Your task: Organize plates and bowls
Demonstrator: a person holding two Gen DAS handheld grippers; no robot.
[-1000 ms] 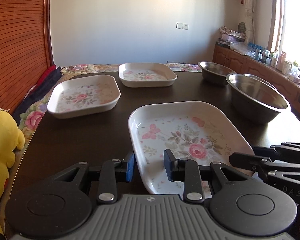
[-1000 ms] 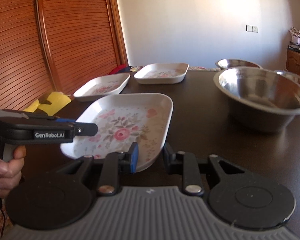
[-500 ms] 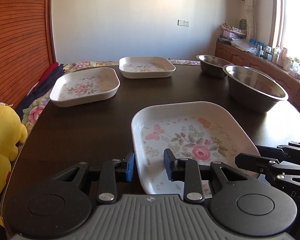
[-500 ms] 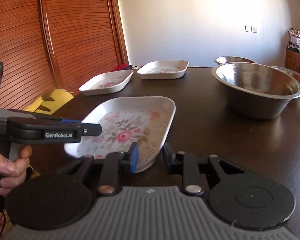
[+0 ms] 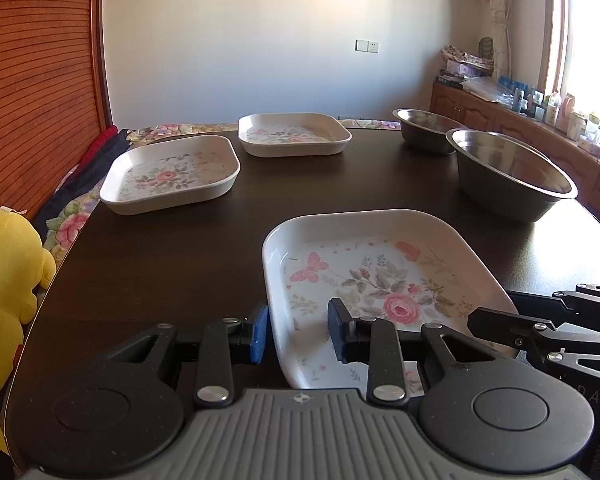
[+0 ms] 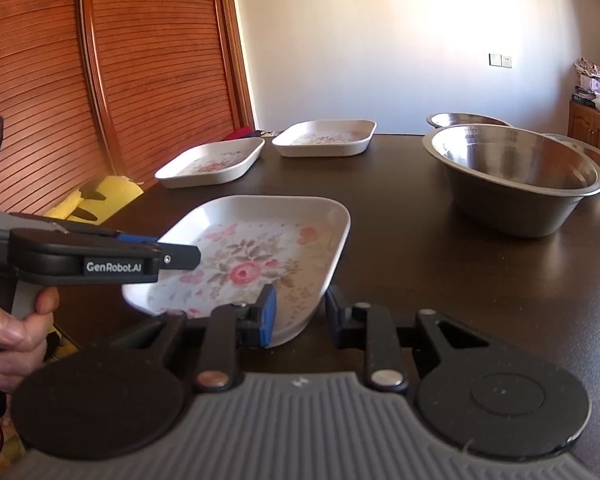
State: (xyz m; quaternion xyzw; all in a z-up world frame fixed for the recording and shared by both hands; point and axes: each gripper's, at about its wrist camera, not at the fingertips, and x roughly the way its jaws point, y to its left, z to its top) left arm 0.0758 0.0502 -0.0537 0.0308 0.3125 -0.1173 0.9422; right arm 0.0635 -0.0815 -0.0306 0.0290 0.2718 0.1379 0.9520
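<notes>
Risk, left side: the left gripper point(image 5: 298, 330) straddles the near-left rim of the near plate point(image 5: 380, 280), blue pad outside, black pad inside, with a gap on both sides. The fingers are part open and not clamped. If lifted now, the plate is likely to slip free and drop onto the table point(image 5: 180, 248).

Risk, right side: the right gripper point(image 6: 300, 314) straddles the plate's near-right rim in the same way, blue pad inside, black pad outside, part open and holding nothing. If one side closes before the other, the plate may tilt or skid.

Positions relative to the near plate: two more plates point(image 5: 171, 174) point(image 5: 294, 135) lie beyond it to the left, well apart. Two steel bowls point(image 5: 510, 178) point(image 5: 426, 125) stand beyond it to the right.
</notes>
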